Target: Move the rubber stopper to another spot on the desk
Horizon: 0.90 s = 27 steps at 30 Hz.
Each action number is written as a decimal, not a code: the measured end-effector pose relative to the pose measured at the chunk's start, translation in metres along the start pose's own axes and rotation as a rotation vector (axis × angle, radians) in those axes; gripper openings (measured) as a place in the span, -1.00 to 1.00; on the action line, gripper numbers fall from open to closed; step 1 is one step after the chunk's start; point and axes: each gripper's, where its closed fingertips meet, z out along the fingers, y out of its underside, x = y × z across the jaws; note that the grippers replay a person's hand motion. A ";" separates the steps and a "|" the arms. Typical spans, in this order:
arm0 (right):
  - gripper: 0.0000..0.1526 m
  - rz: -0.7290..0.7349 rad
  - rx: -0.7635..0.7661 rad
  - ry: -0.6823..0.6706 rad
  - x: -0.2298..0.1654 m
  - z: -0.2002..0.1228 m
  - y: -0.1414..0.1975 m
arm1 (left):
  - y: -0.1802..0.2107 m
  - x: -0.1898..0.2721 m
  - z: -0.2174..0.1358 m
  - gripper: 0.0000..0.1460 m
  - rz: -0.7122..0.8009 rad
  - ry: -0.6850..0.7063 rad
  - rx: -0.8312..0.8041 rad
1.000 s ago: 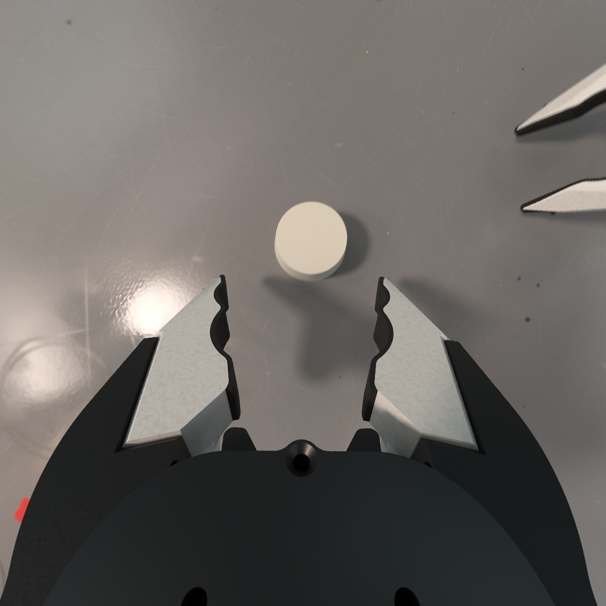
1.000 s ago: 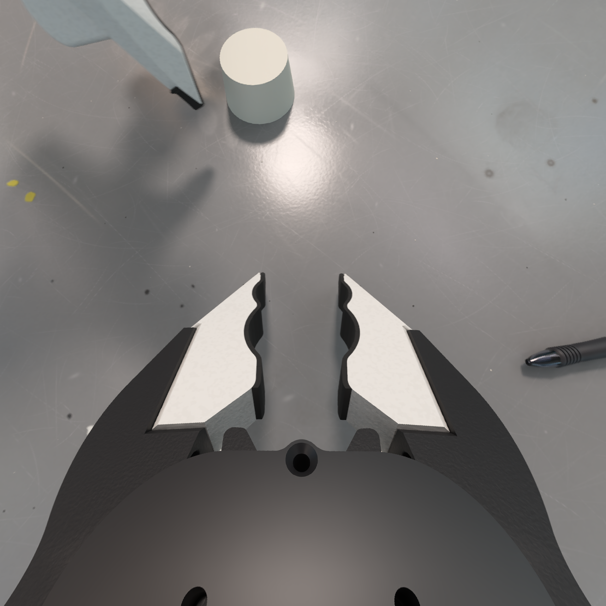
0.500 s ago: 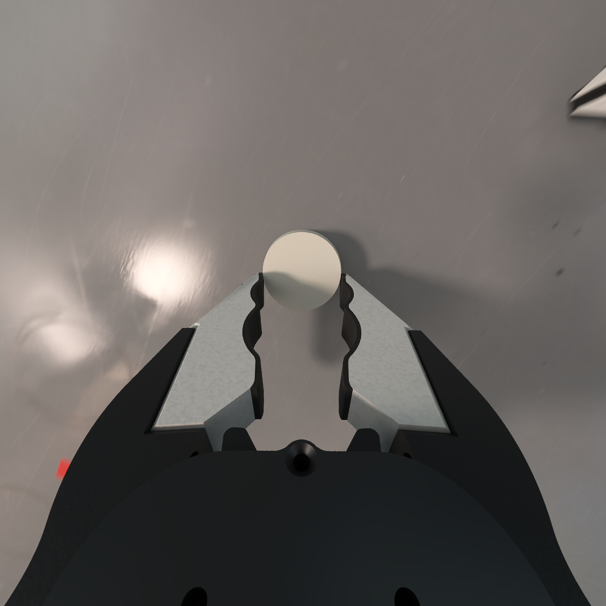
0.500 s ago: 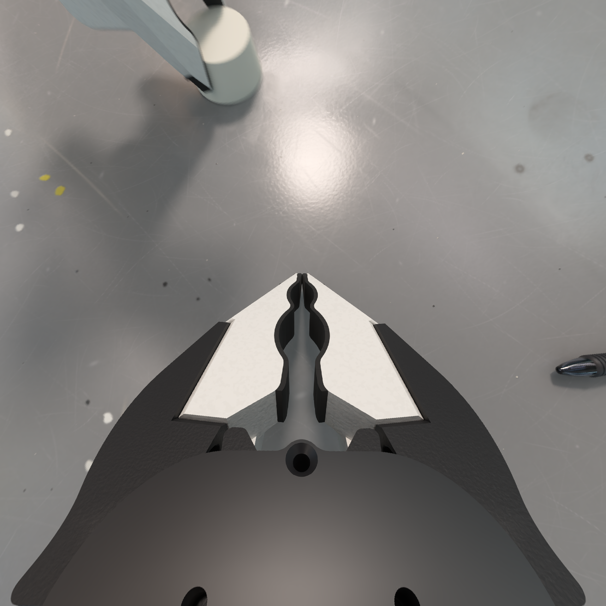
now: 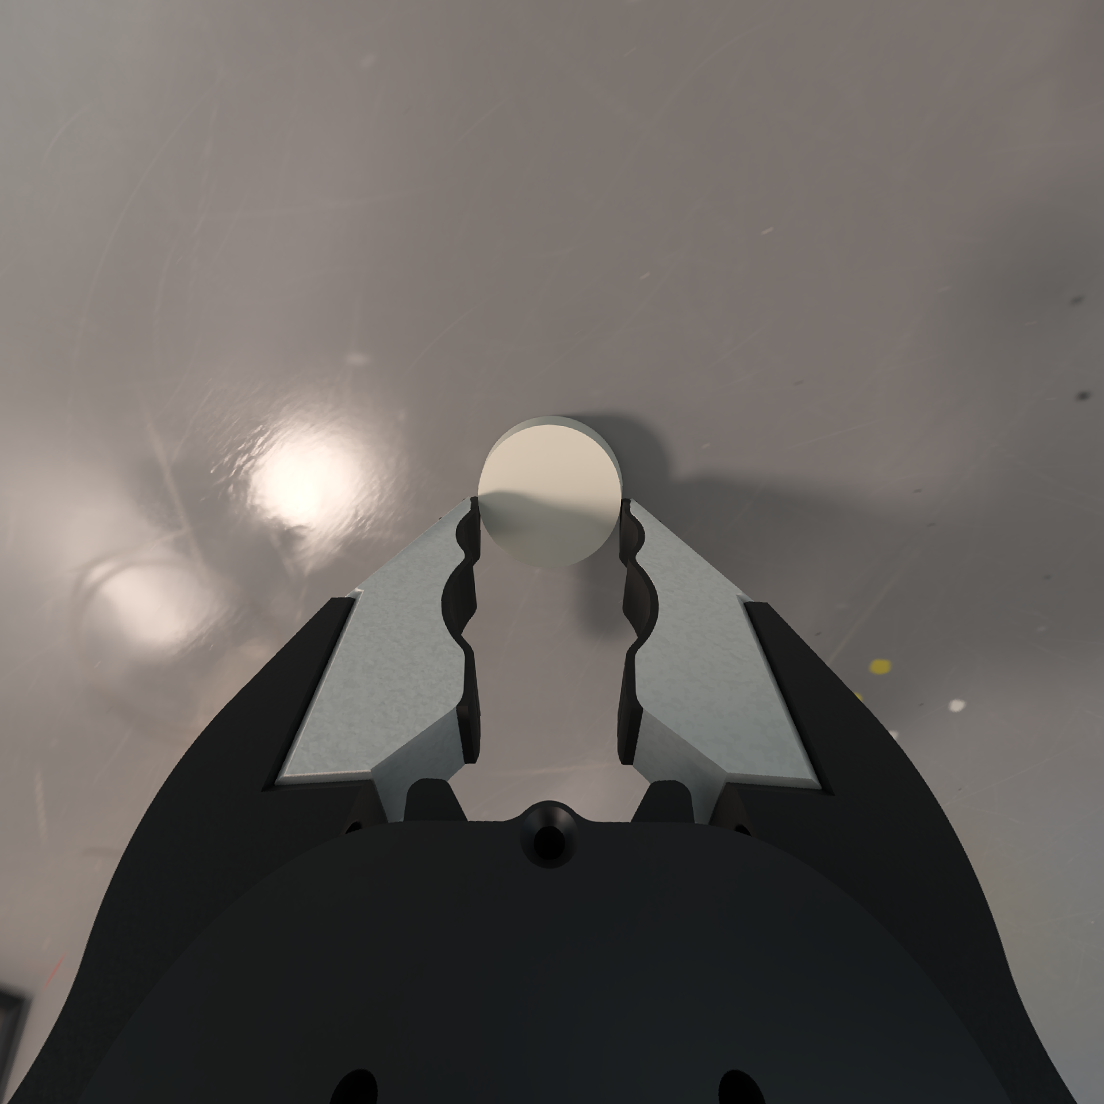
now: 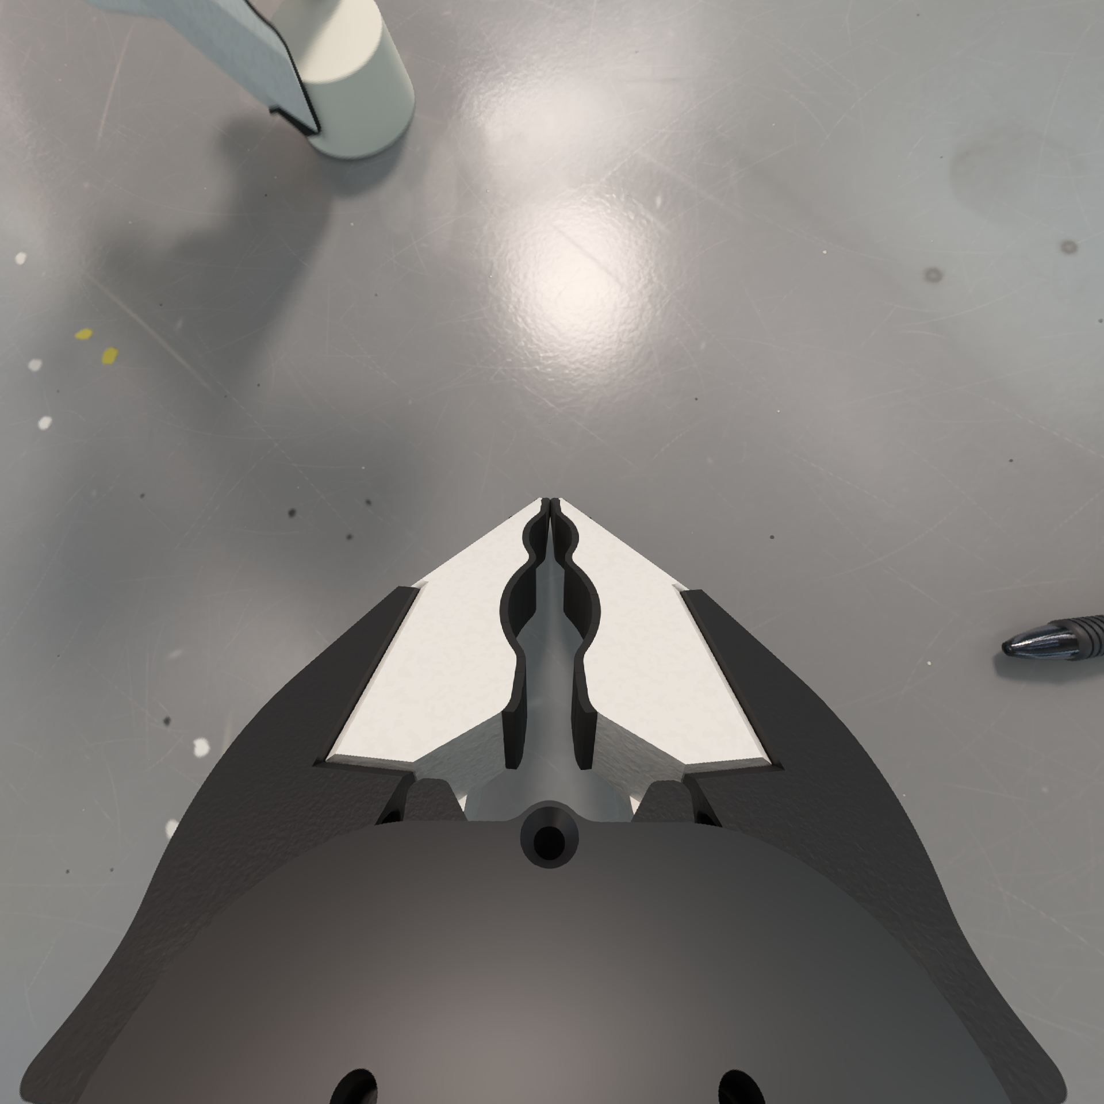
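Note:
The rubber stopper [image 5: 549, 478] is a cream-coloured round plug. My left gripper [image 5: 549, 515] is shut on it at the fingertips, and I look straight down on its flat top. In the right wrist view the stopper [image 6: 364, 77] shows at the top left, with a left fingertip [image 6: 263, 71] against its side. It is close over or on the grey desk [image 5: 537, 209]; I cannot tell which. My right gripper [image 6: 549, 502] is shut and empty, well in front of the stopper.
A dark pen tip [image 6: 1051, 644] lies on the desk at the right edge of the right wrist view. Small yellow and white specks [image 6: 95, 346] dot the desk to the left. A dark corner [image 5: 12, 1003] shows at the left wrist view's lower left edge.
My left gripper moved forward and shut on the stopper, then carried it across the desk. My right gripper shut, and the stopper has shifted right in its view.

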 end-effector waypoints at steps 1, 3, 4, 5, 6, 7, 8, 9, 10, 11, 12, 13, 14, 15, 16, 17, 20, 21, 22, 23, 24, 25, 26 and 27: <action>-1.00 -0.002 -0.002 0.004 0.000 0.000 0.000 | 0.004 -0.008 -0.002 -0.36 -0.018 -0.019 -0.029; -1.00 -0.007 -0.009 0.012 0.000 0.000 0.000 | 0.012 -0.021 -0.004 -0.36 -0.047 -0.010 -0.079; -0.99 -0.010 -0.013 0.014 0.000 0.000 0.000 | 0.012 -0.025 -0.005 -0.36 -0.021 -0.010 -0.091; -0.99 -0.011 -0.015 0.015 0.000 -0.001 0.000 | 0.010 -0.028 -0.008 -0.36 0.007 -0.035 -0.090; -0.99 -0.010 -0.016 0.015 0.000 -0.001 0.000 | 0.007 -0.028 -0.010 -0.36 0.040 -0.057 -0.075; -0.99 -0.007 -0.017 0.014 0.000 -0.001 0.000 | 0.005 -0.026 -0.011 -0.36 0.078 -0.054 -0.059; -0.99 -0.005 -0.017 0.013 0.000 -0.001 0.000 | 0.006 -0.025 -0.010 -0.36 0.099 -0.048 -0.065; -0.99 -0.004 -0.017 0.013 0.000 -0.001 0.000 | 0.007 -0.025 -0.009 -0.36 0.100 -0.050 -0.081; -0.99 -0.006 -0.017 0.015 0.000 -0.001 0.000 | 0.009 -0.025 -0.008 -0.36 0.091 -0.042 -0.090; -0.99 -0.007 -0.017 0.018 0.000 -0.001 0.000 | 0.011 -0.027 -0.009 -0.35 0.083 -0.040 -0.095; -0.99 -0.009 -0.017 0.021 0.000 -0.001 0.000 | 0.012 -0.028 -0.012 -0.10 0.081 -0.046 -0.087; -0.99 -0.012 -0.017 0.024 0.000 -0.001 0.000 | 0.012 -0.028 -0.017 0.20 0.085 -0.043 -0.066; -0.98 -0.013 -0.016 0.026 0.000 -0.001 0.000 | 0.010 -0.027 -0.024 0.29 0.091 -0.034 -0.035; -0.98 -0.014 -0.015 0.026 -0.001 -0.001 0.000 | 0.007 -0.028 -0.032 0.26 0.099 -0.038 0.002; -0.98 -0.016 -0.014 0.026 -0.001 0.000 -0.001 | 0.002 -0.030 -0.039 0.19 0.111 -0.057 0.045; -0.98 -0.016 -0.013 0.028 -0.001 0.000 -0.001 | -0.002 -0.032 -0.044 0.05 0.120 -0.068 0.082; -0.98 -0.019 -0.013 0.030 -0.001 0.000 -0.001 | -0.007 -0.032 -0.041 -0.48 0.118 -0.044 0.099; -0.98 -0.019 -0.014 0.030 -0.001 0.000 -0.001 | -0.005 -0.030 -0.035 -0.52 0.119 -0.028 0.063; -0.98 -0.019 -0.015 0.029 -0.001 0.000 -0.001 | -0.002 -0.030 -0.028 -0.57 0.123 -0.027 0.030; -0.98 -0.019 -0.016 0.029 -0.001 -0.001 -0.001 | -0.001 -0.030 -0.022 -0.62 0.122 -0.035 0.010; -0.98 -0.021 -0.018 0.029 -0.001 -0.001 -0.001 | -0.003 -0.031 -0.020 -0.68 0.113 -0.042 0.039; -0.98 -0.022 -0.020 0.030 0.000 -0.001 -0.001 | -0.002 -0.032 -0.019 -0.73 0.100 -0.043 0.048; -0.98 -0.021 -0.021 0.030 0.000 -0.001 0.000 | -0.001 -0.033 -0.020 -0.74 0.093 -0.049 0.046; -0.99 -0.019 -0.022 0.027 -0.001 -0.001 0.000 | 0.002 -0.034 -0.020 -0.74 0.101 -0.062 0.038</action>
